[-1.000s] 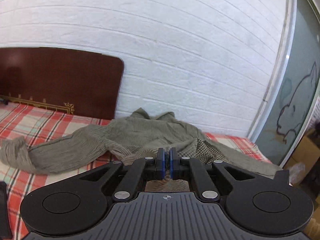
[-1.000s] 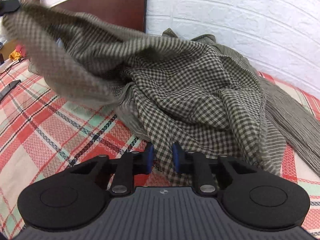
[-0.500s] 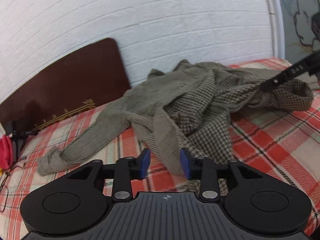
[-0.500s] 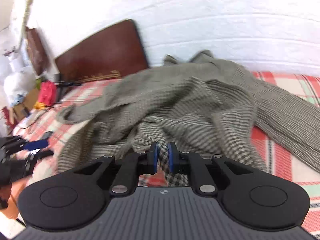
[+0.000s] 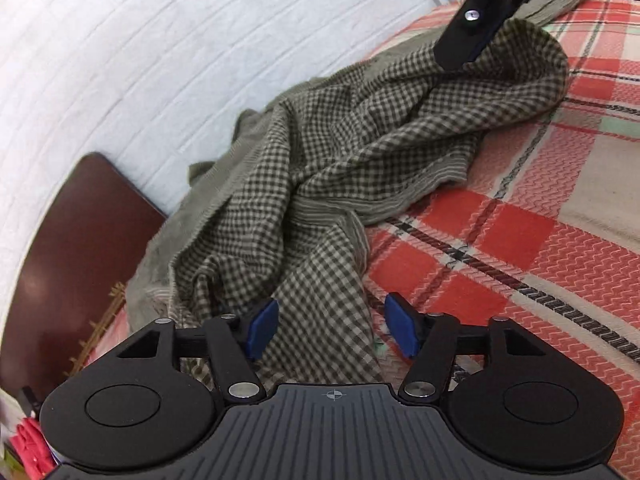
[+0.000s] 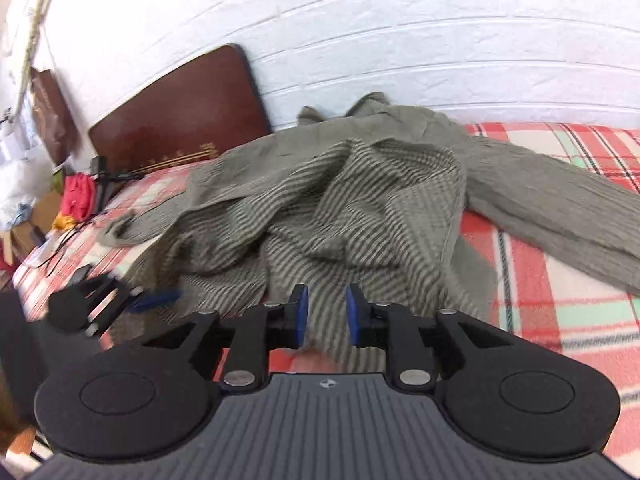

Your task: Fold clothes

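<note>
A grey-green garment [image 5: 320, 168] with a small-check side lies crumpled on the red plaid bed [image 5: 520, 248]; from the right wrist it shows ribbed olive cloth [image 6: 360, 200] with a sleeve stretched out to the right. My left gripper [image 5: 332, 326] is low over the bed's near edge, its jaws closing around a hanging strip of checked cloth, and the right pad [image 5: 402, 330] stands off the cloth. My right gripper [image 6: 325, 314] has a fold of the garment between its pads while its jaws are opening. From the left wrist, the right gripper [image 5: 452, 60] holds that fold raised.
A white brick wall [image 6: 400, 40] runs behind the bed, with a dark wooden headboard [image 6: 180, 120] at the left. Red cloth, cables and clutter [image 6: 76, 200] sit beside the bed's left end. The left gripper [image 6: 120, 300] appears blurred at the left of the right wrist view.
The left gripper let go of the cloth, opened, rolled and dropped toward the bed's near edge, over a checked strip. The right gripper rose a little with its fold and widened slightly.
</note>
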